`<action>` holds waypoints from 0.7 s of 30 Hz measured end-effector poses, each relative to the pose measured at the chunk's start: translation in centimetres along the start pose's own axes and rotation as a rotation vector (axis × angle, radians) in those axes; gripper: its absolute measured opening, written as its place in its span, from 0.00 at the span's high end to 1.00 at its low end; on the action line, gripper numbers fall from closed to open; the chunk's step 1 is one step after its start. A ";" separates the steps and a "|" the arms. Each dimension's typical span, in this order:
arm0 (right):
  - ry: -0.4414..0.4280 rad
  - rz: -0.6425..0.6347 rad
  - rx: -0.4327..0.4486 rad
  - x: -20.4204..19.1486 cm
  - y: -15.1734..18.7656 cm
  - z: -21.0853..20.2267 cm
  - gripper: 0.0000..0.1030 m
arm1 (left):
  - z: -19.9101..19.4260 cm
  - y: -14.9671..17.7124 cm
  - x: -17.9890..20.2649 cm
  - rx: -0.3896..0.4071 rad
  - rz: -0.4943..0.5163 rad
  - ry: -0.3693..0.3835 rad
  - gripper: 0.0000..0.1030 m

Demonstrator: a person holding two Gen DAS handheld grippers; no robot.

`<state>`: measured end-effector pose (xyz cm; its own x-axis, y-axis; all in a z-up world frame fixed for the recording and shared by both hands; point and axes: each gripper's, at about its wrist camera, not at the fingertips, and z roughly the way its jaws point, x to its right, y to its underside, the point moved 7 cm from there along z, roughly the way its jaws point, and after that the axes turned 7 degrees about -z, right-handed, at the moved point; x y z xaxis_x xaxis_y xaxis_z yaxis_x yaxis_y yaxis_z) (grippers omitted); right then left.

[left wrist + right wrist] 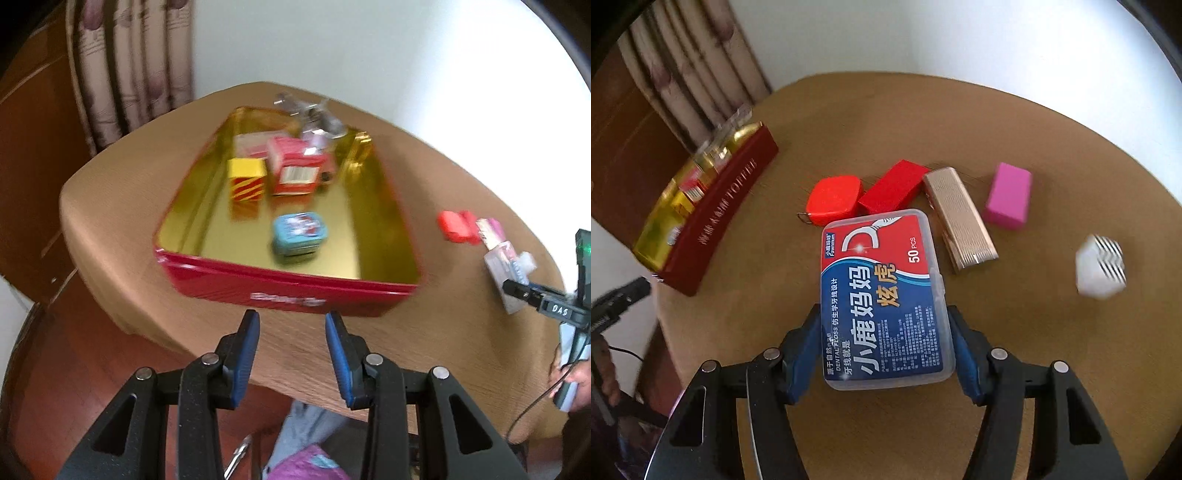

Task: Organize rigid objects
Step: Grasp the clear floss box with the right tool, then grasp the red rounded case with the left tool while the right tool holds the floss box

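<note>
Right claw [884,347] grips one clear dental floss box [882,299], blue-and-red label. Left claw [291,354] gapes wide, holding nothing, below one red tin [291,291] holding three small boxes.

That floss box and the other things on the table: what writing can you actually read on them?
"Fawnmum", "DENTAL FLOSS", "50 PCS", "小鹿妈妈", "炫虎": floss box, held in the right gripper.
"TOFFEE", after blurred characters: side of the red tin.
"DAS": right gripper, seen in the left wrist view.
Too blurred or small: white logo on the tin's front, floss box fine print, boxes inside the tin.
</note>
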<state>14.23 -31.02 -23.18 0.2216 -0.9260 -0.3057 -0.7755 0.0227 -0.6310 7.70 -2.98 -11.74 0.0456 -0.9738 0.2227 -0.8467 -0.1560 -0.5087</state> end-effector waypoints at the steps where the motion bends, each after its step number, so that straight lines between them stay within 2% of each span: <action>1: -0.003 0.018 0.012 0.3 0.7 -0.8 0.42 | -0.3 0.2 1.0 0.000 0.025 0.034 0.64; 5: -0.004 0.101 0.048 2.1 3.5 -3.9 0.42 | -0.7 0.7 4.3 -0.019 0.106 0.104 0.64; 9: 0.025 0.163 0.074 4.7 5.4 -5.6 0.42 | -0.2 0.2 8.3 -0.077 0.151 0.189 0.63; 10: 0.036 0.184 0.081 5.5 5.9 -6.0 0.42 | 0.0 -0.2 9.7 -0.090 0.155 0.210 0.60; 11: 0.043 0.209 0.088 6.5 6.5 -6.4 0.42 | 0.2 -0.5 10.8 -0.104 0.164 0.230 0.51; 13: 0.035 0.252 0.102 8.0 7.3 -6.9 0.42 | 0.8 -1.3 13.4 -0.136 0.186 0.280 0.41; 16: 0.027 0.295 0.120 9.3 8.3 -7.1 0.42 | 2.3 -2.4 16.6 -0.173 0.233 0.275 0.40; 21: -0.001 0.337 0.135 10.3 9.5 -6.9 0.42 | 5.8 -4.7 20.2 -0.233 0.243 0.246 0.35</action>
<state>5.04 -42.98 -27.37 -0.0329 -0.8577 -0.5132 -0.7202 0.3763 -0.5828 15.63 -22.86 -9.67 -0.2740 -0.9049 0.3257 -0.9159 0.1422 -0.3755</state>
